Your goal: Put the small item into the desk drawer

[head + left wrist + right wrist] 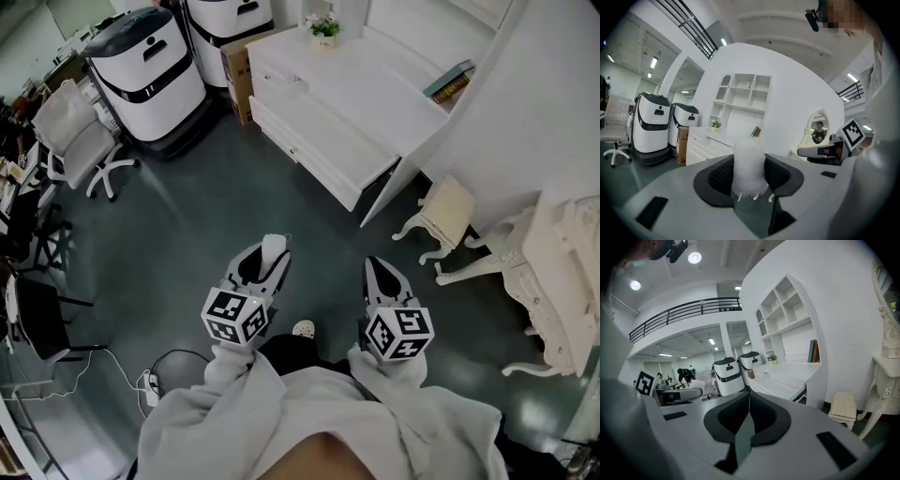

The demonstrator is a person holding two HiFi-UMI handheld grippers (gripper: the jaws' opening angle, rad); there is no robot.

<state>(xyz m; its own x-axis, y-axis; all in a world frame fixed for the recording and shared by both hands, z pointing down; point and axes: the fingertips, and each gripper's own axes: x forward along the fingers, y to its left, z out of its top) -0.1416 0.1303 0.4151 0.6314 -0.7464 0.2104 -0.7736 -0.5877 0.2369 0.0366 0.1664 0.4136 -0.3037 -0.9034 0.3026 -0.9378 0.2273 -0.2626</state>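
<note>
Left tool (749, 177) grips white, fluffy, perhaps cotton item (749, 159).

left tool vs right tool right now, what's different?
Left tool is clamped on a white fluffy item; right tool holds nothing. Left tool's jaws stand apart around the item; right tool's jaws meet. Both are held out over the floor, pointing toward the white desk.

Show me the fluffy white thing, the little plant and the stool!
fluffy white thing (749, 164), left gripper view, on its middle
little plant (324, 28), head view, on its leaves
stool (449, 208), head view, on its seat cushion
</note>
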